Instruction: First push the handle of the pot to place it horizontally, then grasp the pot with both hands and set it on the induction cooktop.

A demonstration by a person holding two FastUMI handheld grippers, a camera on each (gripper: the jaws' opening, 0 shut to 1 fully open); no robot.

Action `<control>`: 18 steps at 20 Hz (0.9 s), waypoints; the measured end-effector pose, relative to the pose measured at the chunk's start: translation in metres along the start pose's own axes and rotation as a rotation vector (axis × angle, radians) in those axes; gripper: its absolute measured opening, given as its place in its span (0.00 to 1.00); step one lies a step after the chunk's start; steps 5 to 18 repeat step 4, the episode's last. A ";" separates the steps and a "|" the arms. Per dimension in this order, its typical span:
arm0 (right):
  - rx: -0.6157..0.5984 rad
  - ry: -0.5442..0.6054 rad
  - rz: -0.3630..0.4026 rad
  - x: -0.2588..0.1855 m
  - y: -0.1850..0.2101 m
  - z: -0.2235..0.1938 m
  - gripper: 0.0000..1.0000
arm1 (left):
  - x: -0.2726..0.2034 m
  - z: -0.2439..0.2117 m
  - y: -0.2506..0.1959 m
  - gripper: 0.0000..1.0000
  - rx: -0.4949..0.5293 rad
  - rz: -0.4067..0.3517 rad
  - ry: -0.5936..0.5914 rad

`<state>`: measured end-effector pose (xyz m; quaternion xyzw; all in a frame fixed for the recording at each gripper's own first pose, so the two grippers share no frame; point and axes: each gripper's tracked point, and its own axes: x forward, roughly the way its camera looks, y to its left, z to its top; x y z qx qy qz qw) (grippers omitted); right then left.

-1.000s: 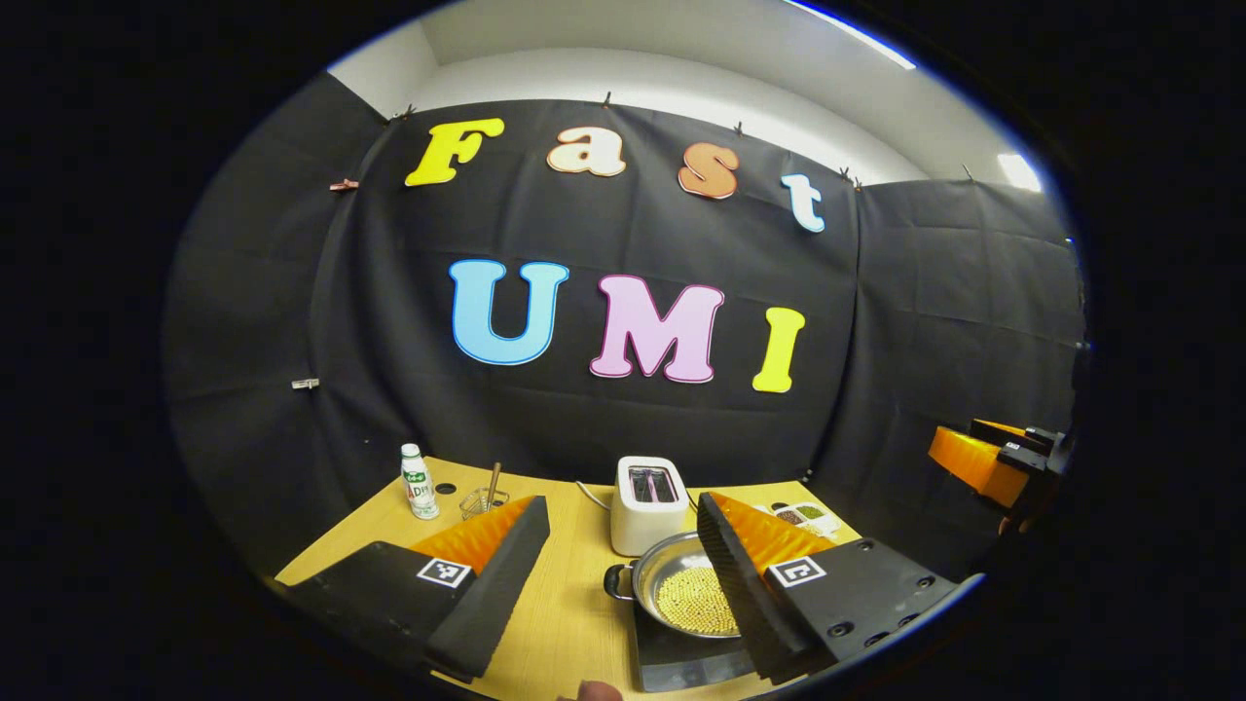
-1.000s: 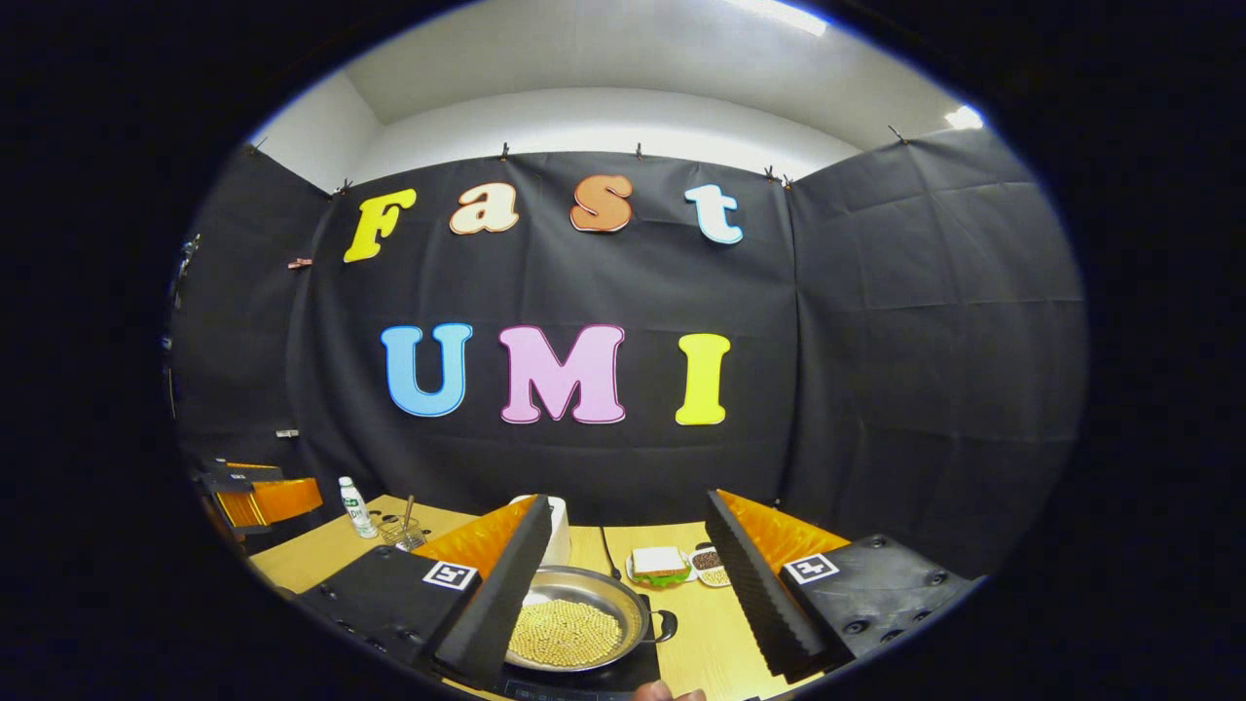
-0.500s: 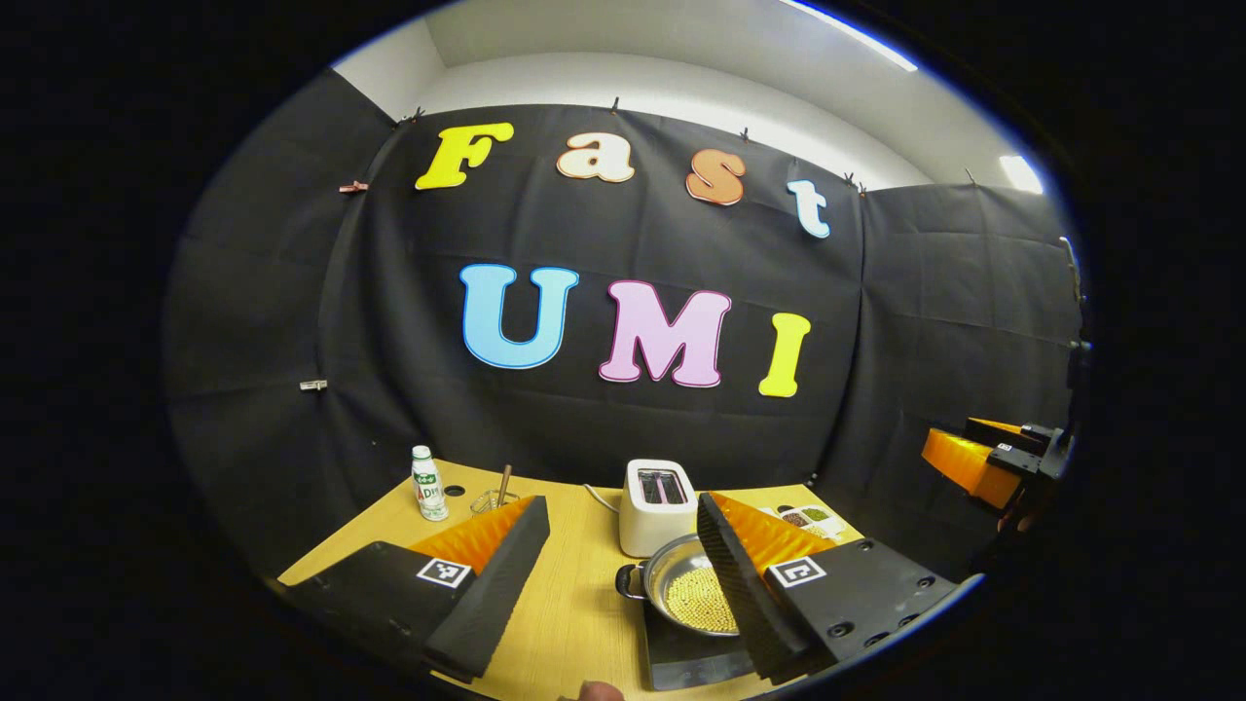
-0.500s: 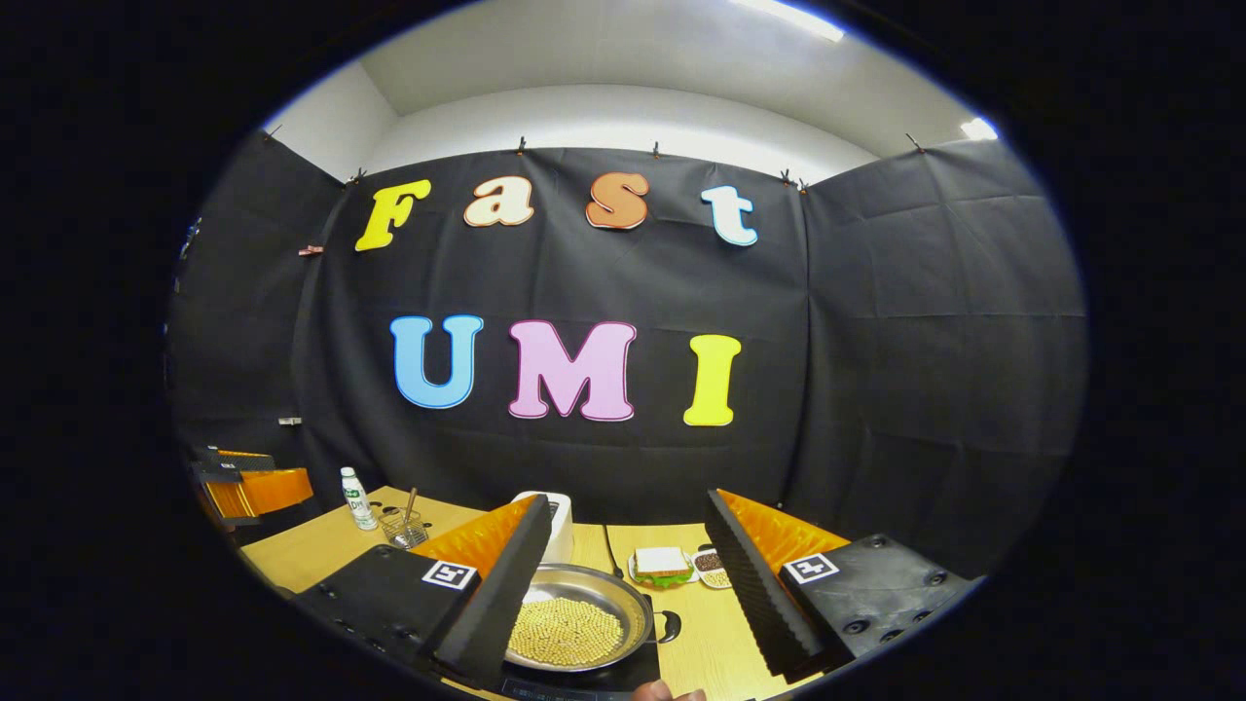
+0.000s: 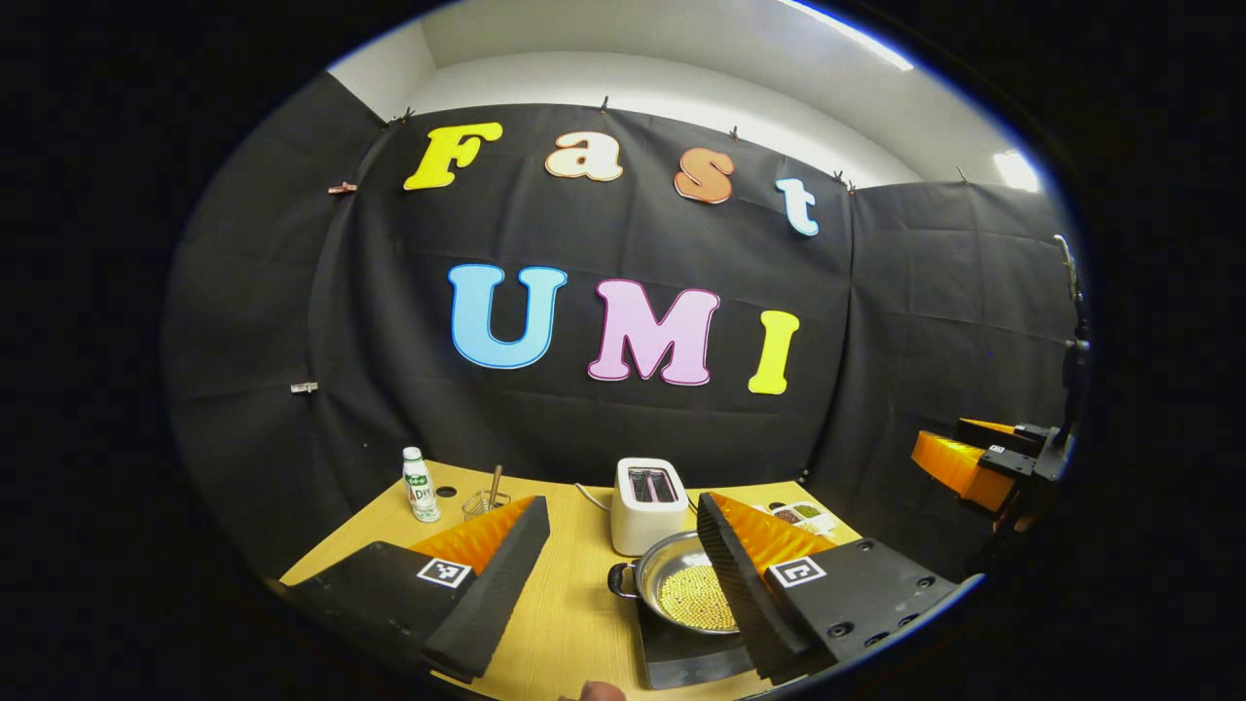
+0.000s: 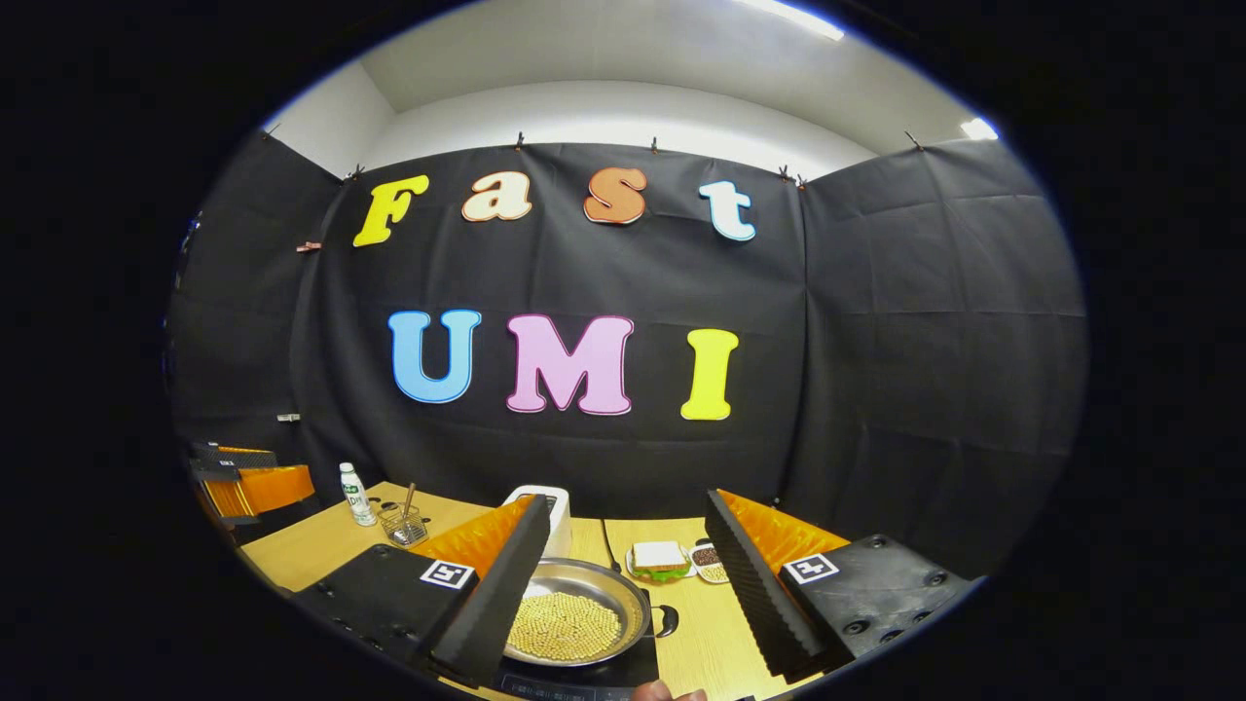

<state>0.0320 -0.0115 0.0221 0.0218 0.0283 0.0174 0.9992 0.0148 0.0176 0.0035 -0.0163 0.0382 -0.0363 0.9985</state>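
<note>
There is one pot (image 5: pixel 681 587), and it sits on the one black induction cooktop (image 5: pixel 681 657) near the front edge of the bench (image 5: pixel 574 604). The pot is full of little yellow beads (image 6: pixel 565 625). It has a black handle (image 5: pixel 620 580) on one side.

There are two claws. The left claw (image 5: pixel 623 574) has its fingers wide apart and holds nothing. The right claw (image 6: pixel 623 584) is wide apart too and holds nothing.

Near the back edge stand one white toaster (image 5: pixel 647 504), one small bottle (image 5: pixel 419 484) and one wire basket (image 5: pixel 484 502) with a stick in it. One sandwich (image 6: pixel 660 562) lies on a dish beside small dishes of seeds (image 6: pixel 708 565).
</note>
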 end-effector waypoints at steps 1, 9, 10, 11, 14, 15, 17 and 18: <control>0.000 0.000 -0.005 -0.001 -0.002 0.000 0.99 | 0.000 -0.001 -0.001 0.95 0.002 -0.002 0.001; 0.010 0.007 -0.006 -0.004 -0.003 -0.001 0.99 | -0.004 -0.001 0.000 0.98 0.004 0.000 0.003; 0.010 0.007 -0.006 -0.004 -0.003 -0.001 0.99 | -0.004 -0.001 0.000 0.98 0.004 0.000 0.003; 0.010 0.007 -0.006 -0.004 -0.003 -0.001 0.99 | -0.004 -0.001 0.000 0.98 0.004 0.000 0.003; 0.010 0.007 -0.006 -0.004 -0.003 -0.001 0.99 | -0.004 -0.001 0.000 0.98 0.004 0.000 0.003; 0.010 0.007 -0.006 -0.004 -0.003 -0.001 0.99 | -0.004 -0.001 0.000 0.98 0.004 0.000 0.003; 0.010 0.007 -0.006 -0.004 -0.003 -0.001 0.99 | -0.004 -0.001 0.000 0.98 0.004 0.000 0.003; 0.010 0.007 -0.006 -0.004 -0.003 -0.001 0.99 | -0.004 -0.001 0.000 0.98 0.004 0.000 0.003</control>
